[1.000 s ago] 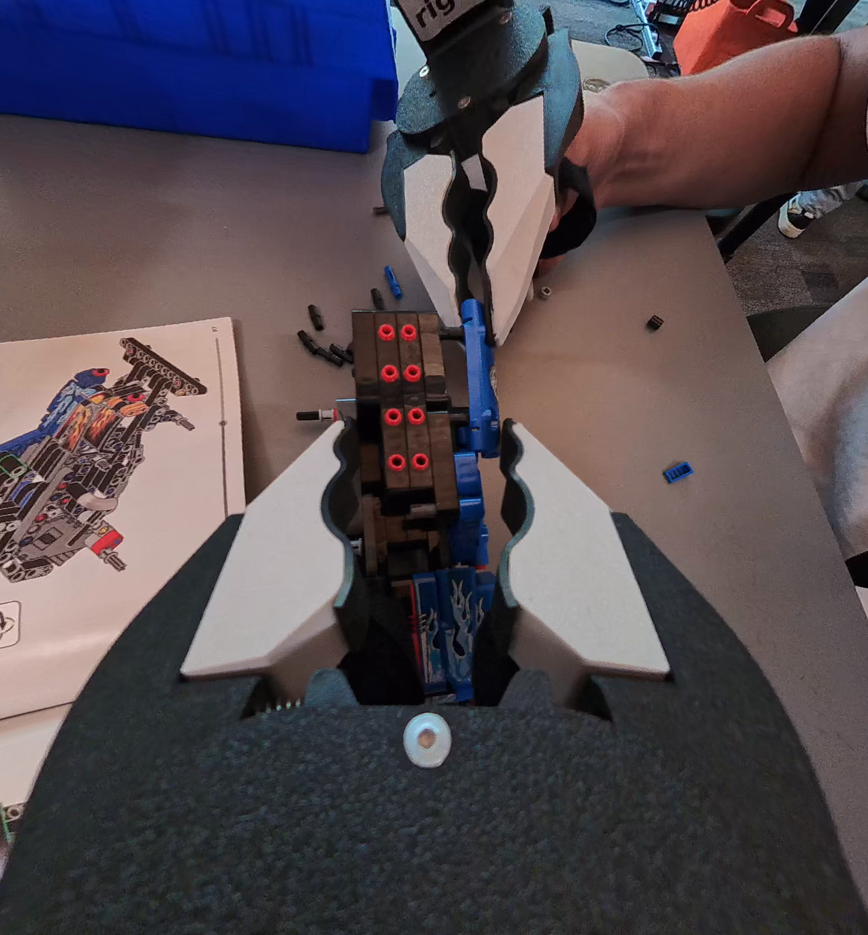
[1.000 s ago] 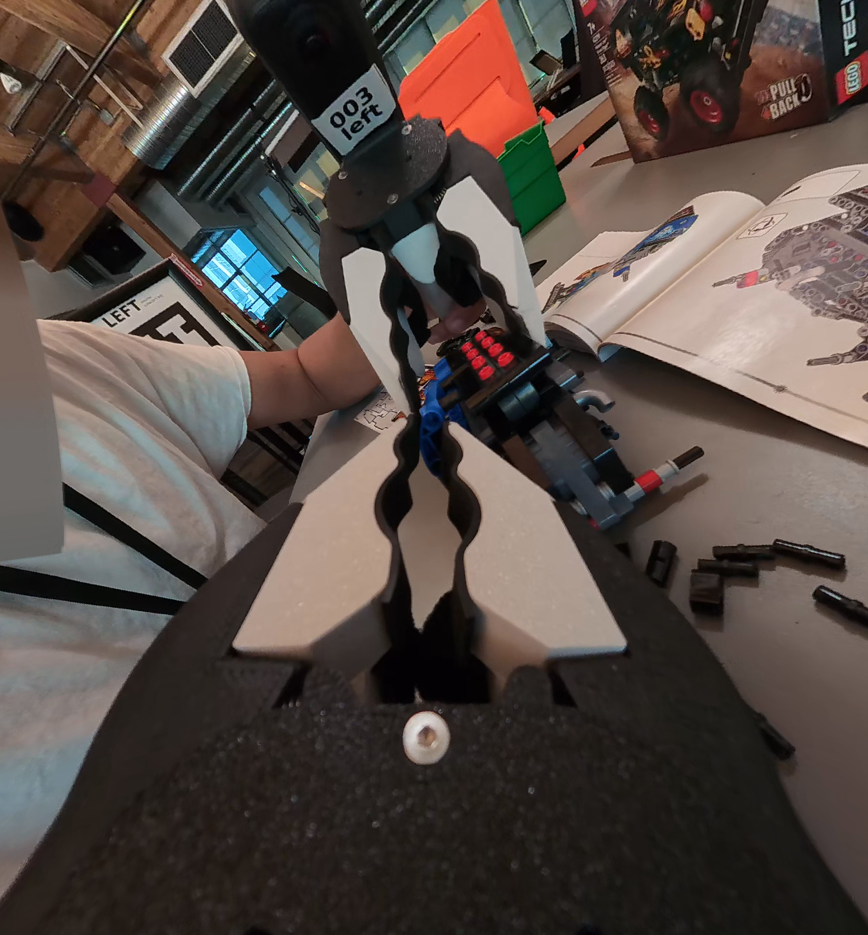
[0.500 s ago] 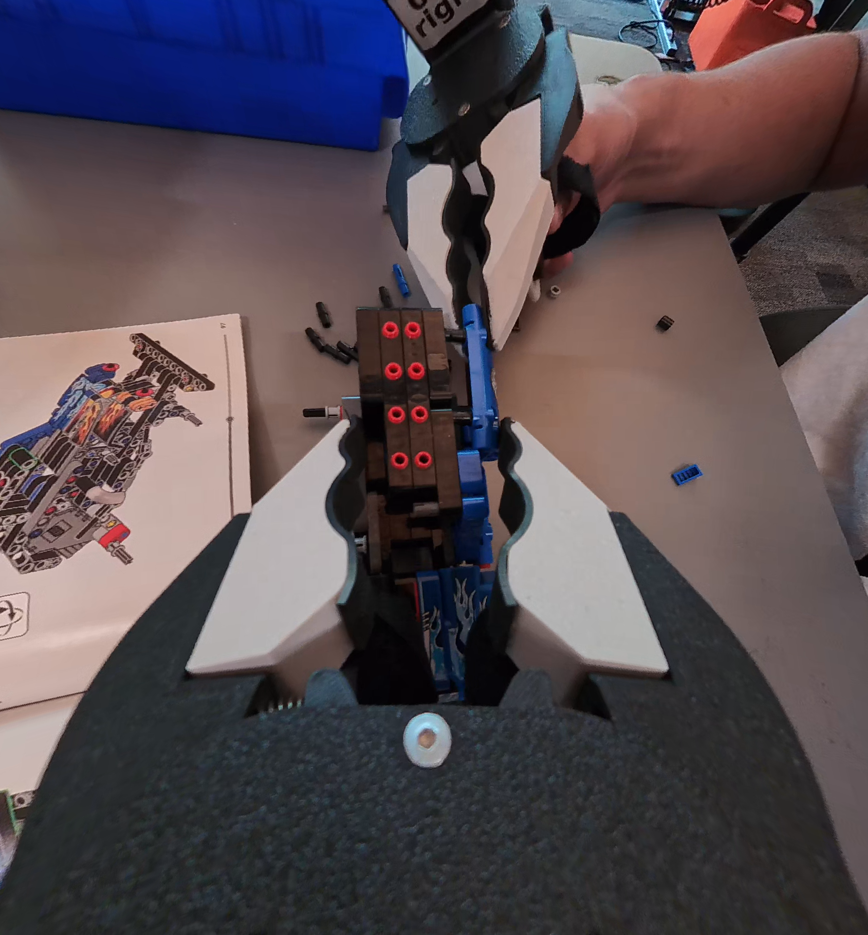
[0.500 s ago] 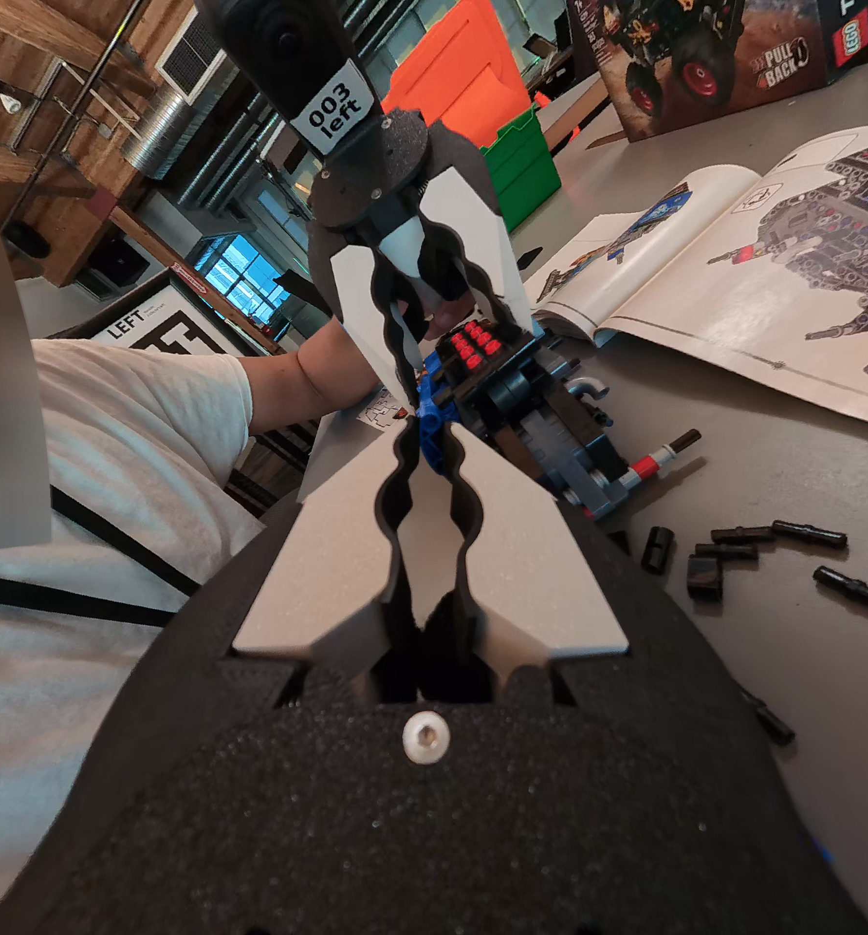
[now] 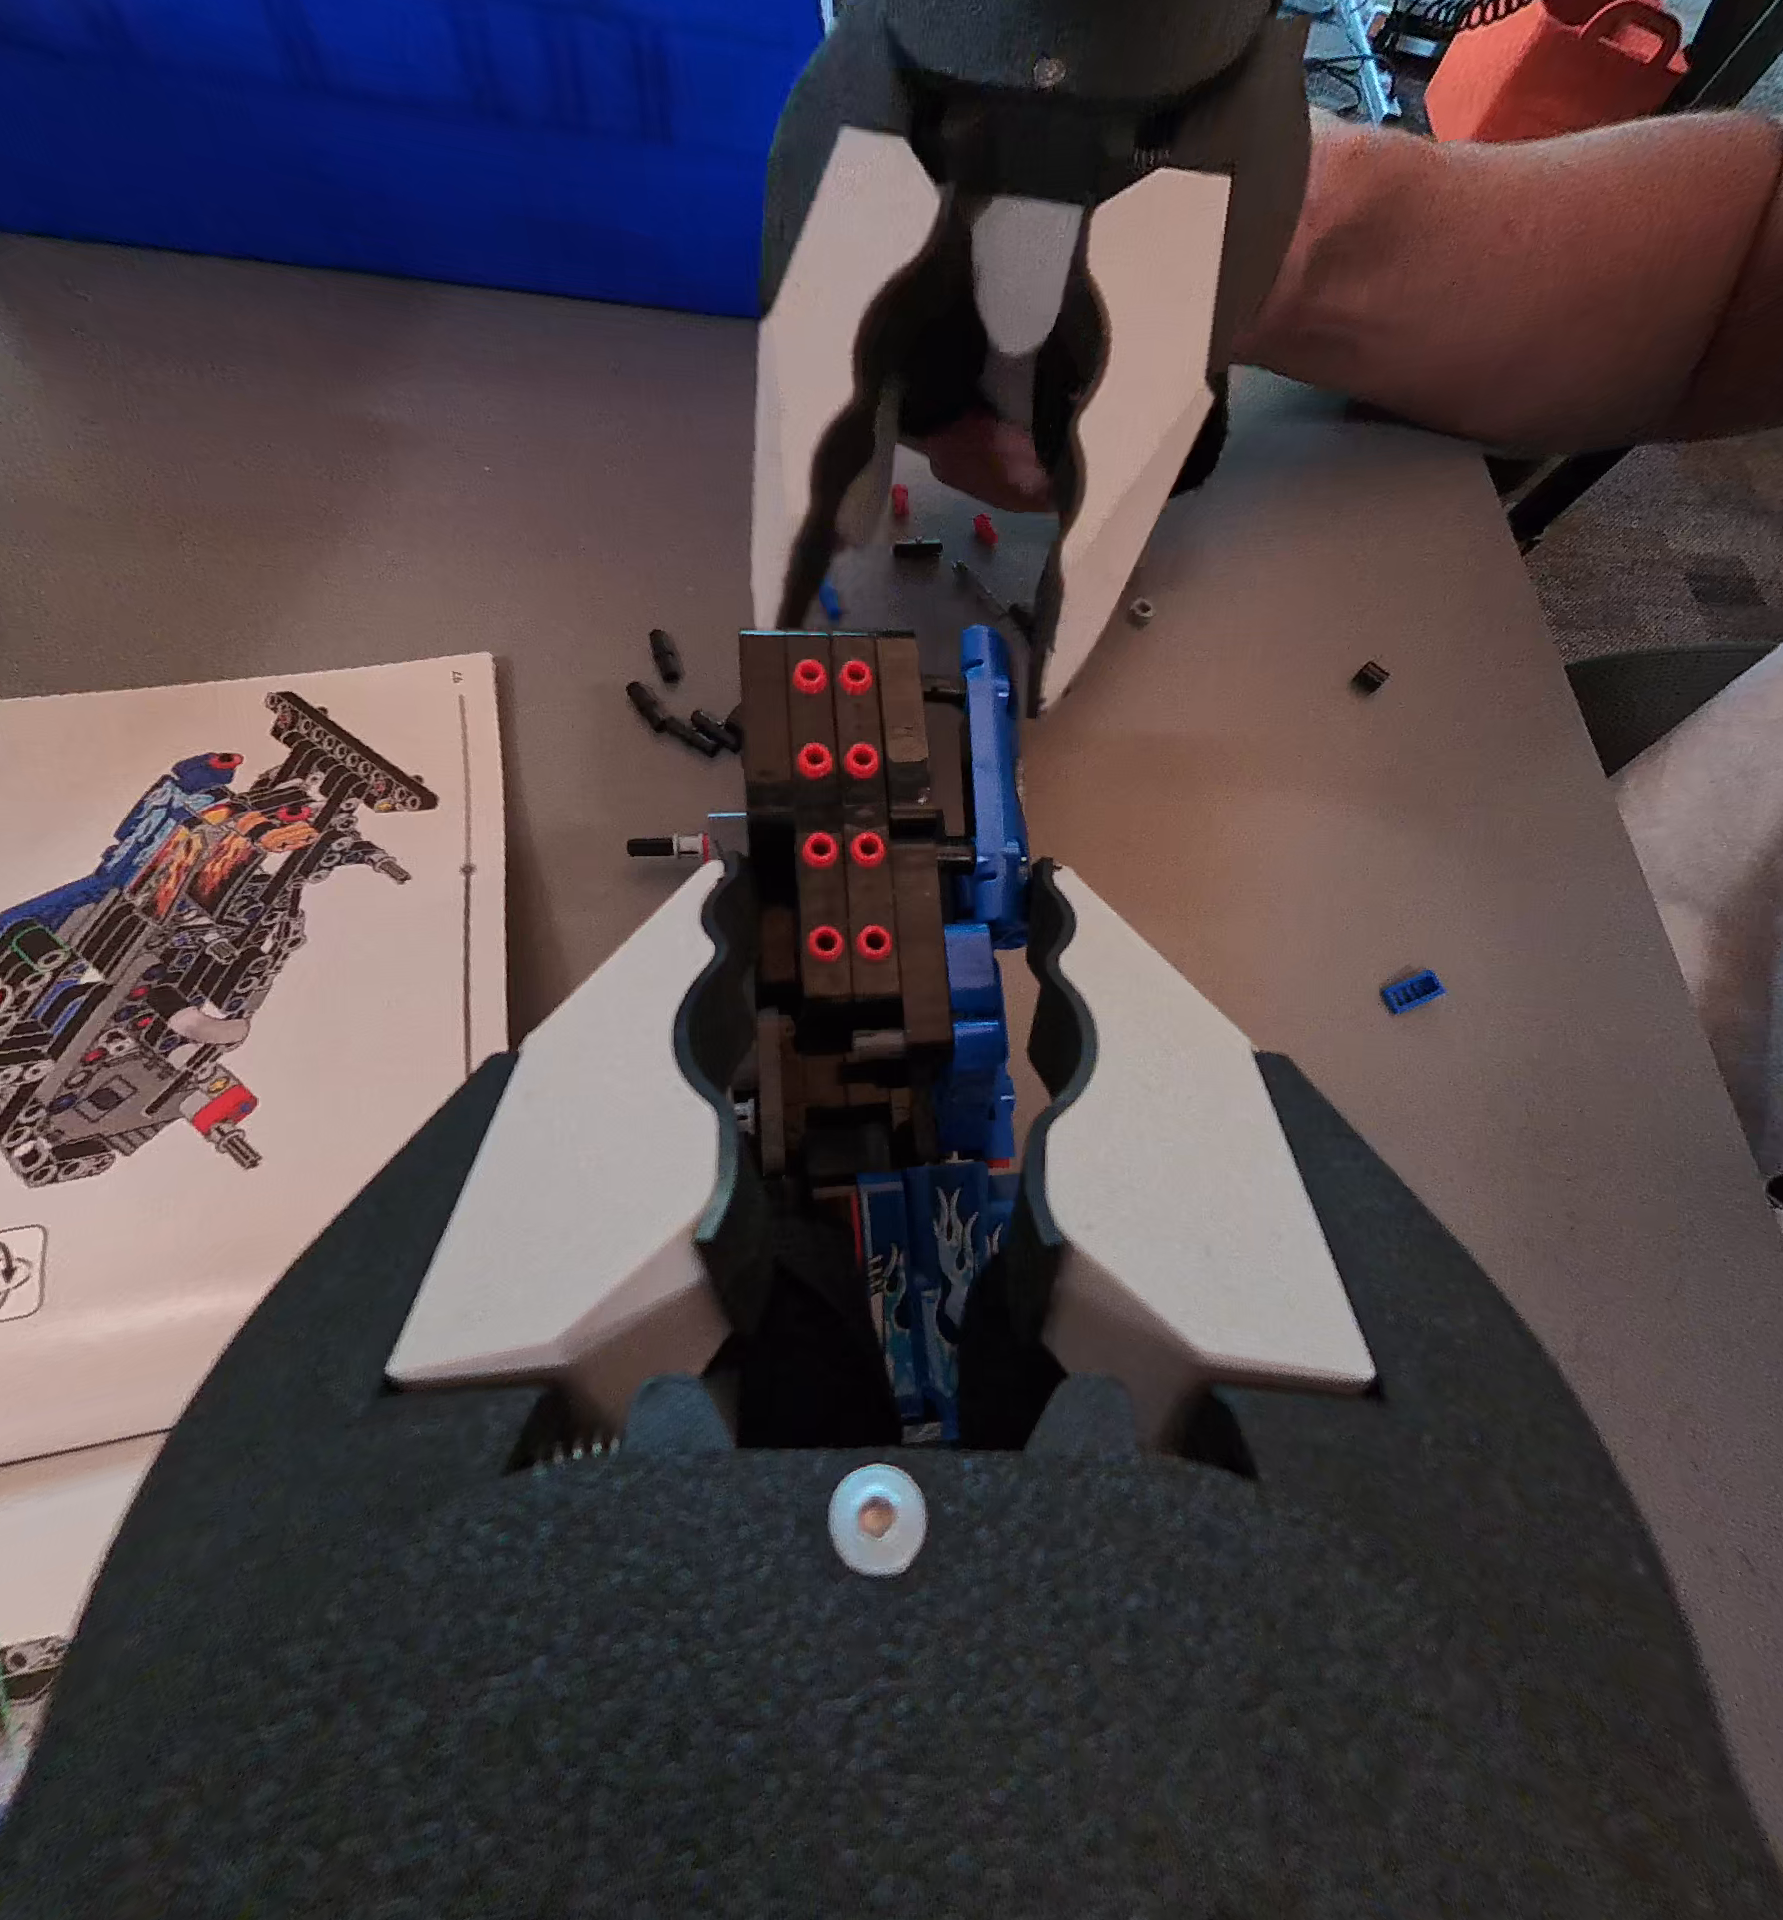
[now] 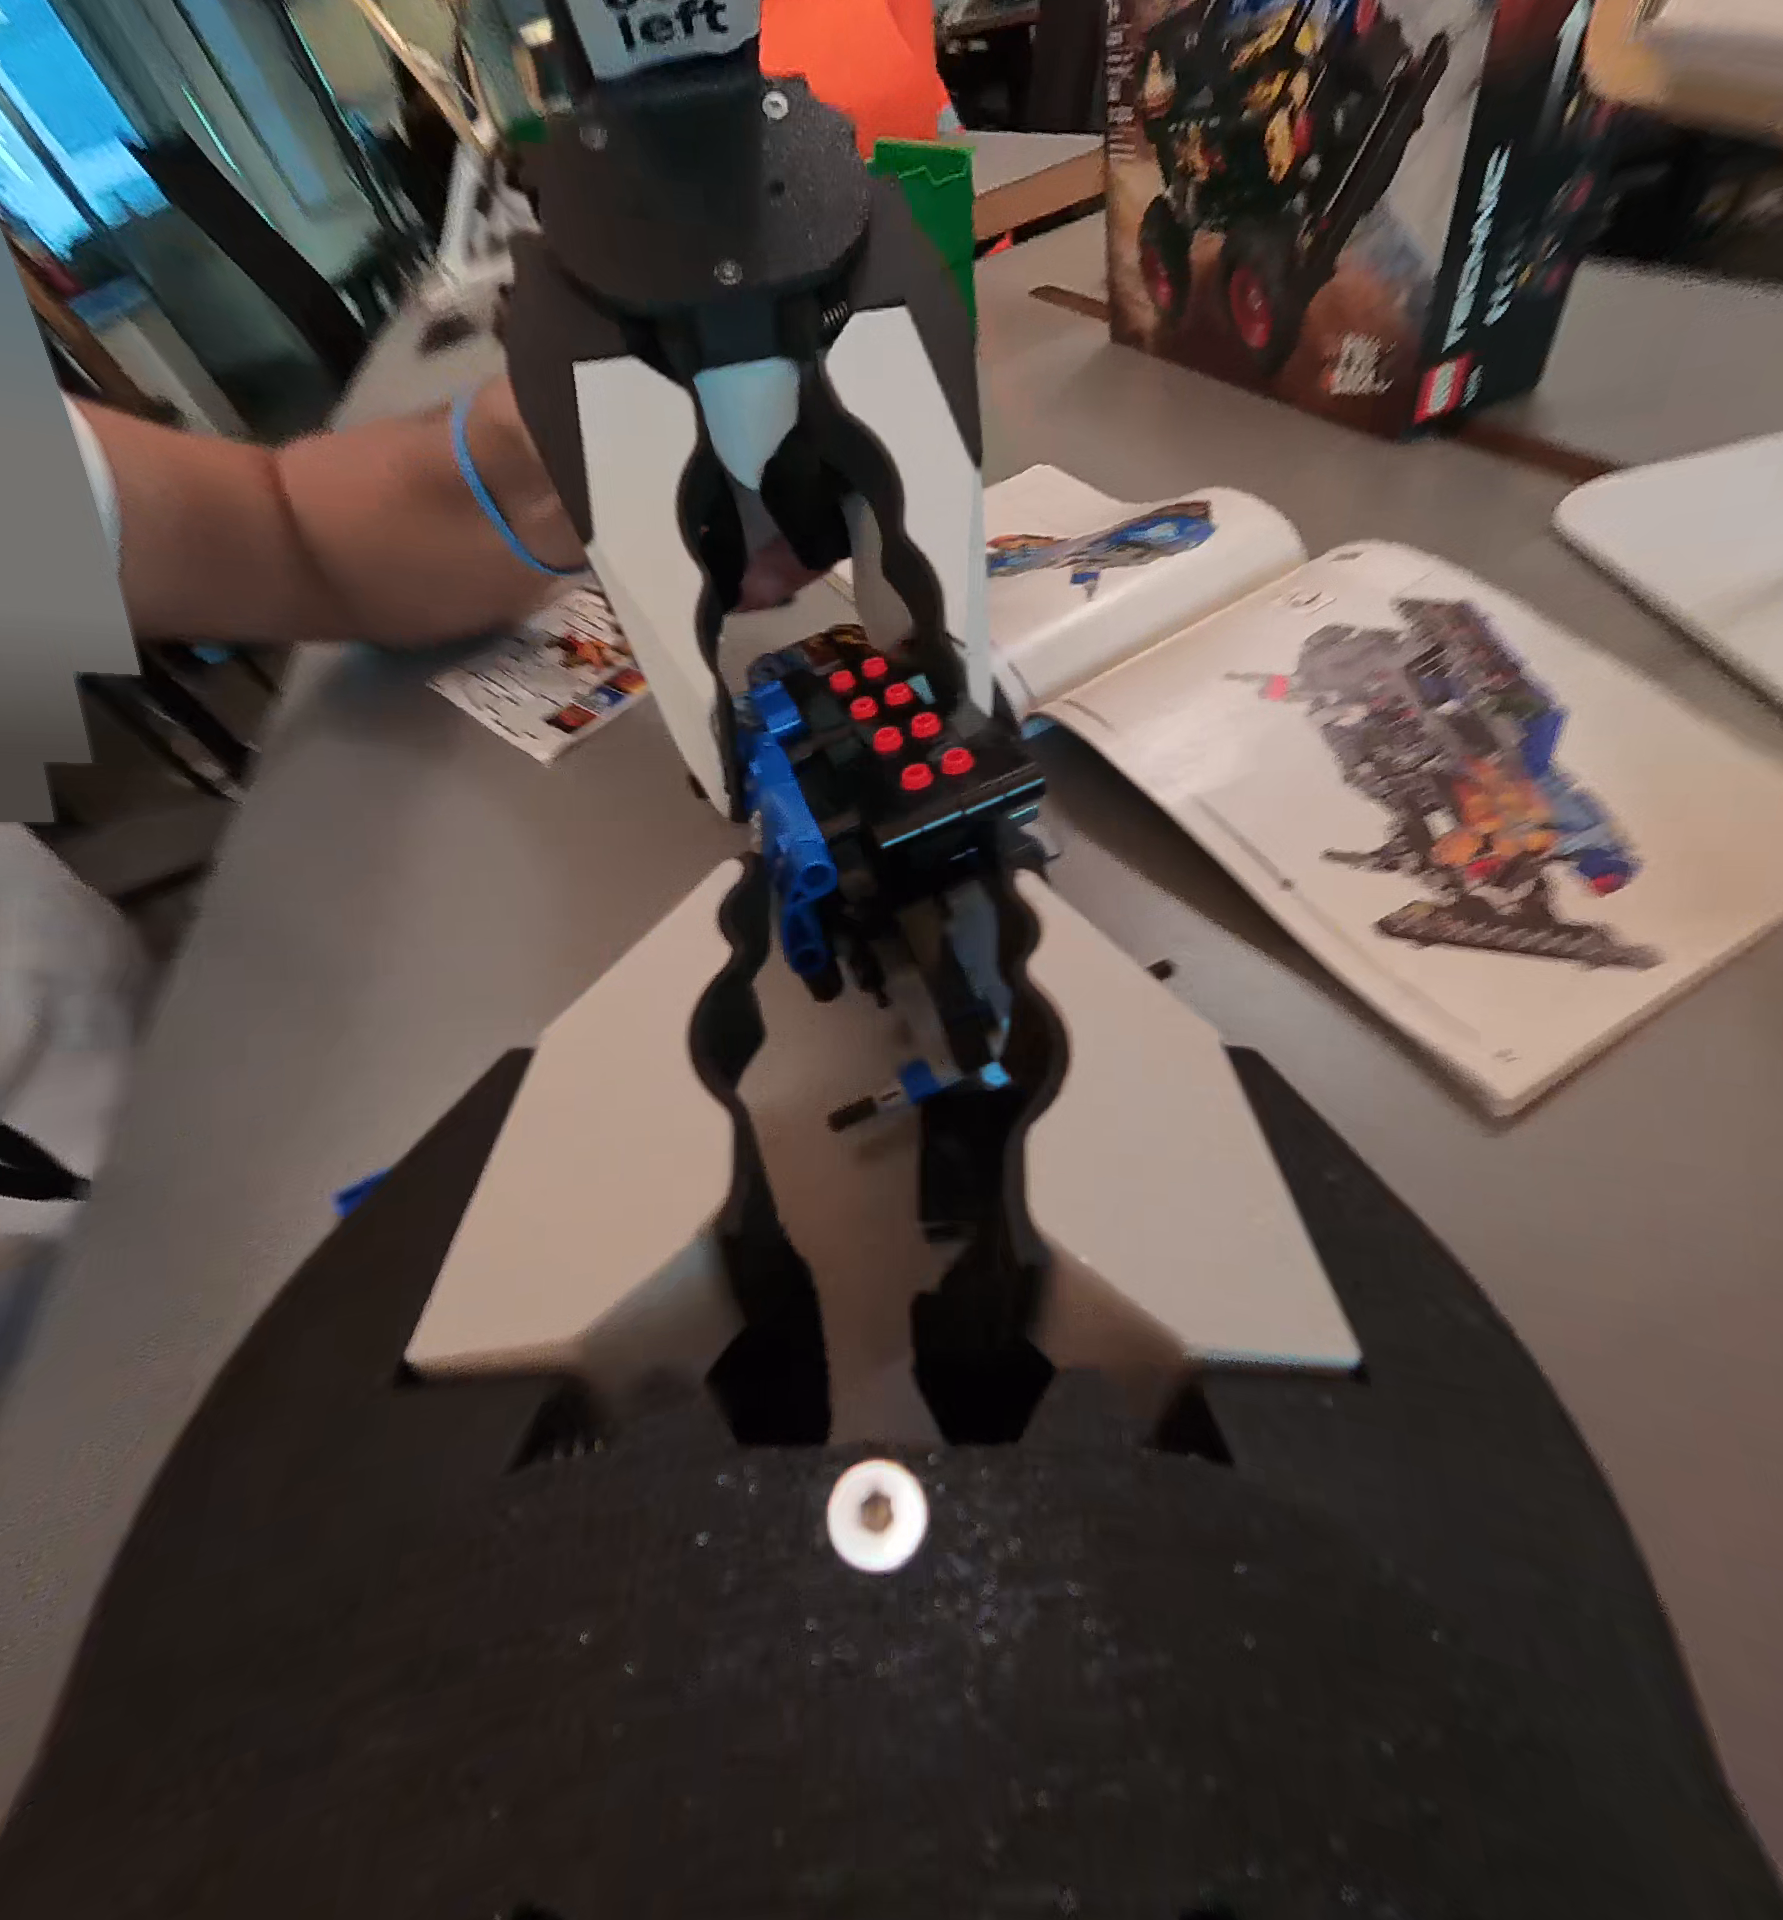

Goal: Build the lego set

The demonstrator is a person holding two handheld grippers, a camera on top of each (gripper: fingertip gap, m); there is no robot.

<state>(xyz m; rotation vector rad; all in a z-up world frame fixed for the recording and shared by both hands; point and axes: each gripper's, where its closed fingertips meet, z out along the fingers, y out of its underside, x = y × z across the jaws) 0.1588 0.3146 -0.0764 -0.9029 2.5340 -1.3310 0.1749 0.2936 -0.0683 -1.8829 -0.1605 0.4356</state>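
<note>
The lego model is a black block with red pins on top and a blue beam along its right side. My left gripper is shut on the model, one finger on each side, and holds its near part on the grey table. My right gripper comes from the far side, open, with its fingertips on either side of the model's far end. In the right wrist view my right gripper is open around the low end of the model, and the left gripper grips it from behind.
An open instruction booklet lies left of the model and also shows in the right wrist view. Loose black pins and a small blue piece lie on the table. A blue bin stands at the back, the set's box further off. Both grippers' tips are close together, under 4 cm apart. Both grippers' tips are roughly 15 centimetres from the small blue piece.
My right gripper has opened from nearly shut at the blue beam's tip and swung round, and now straddles the model's far end. My left gripper keeps its hold.
</note>
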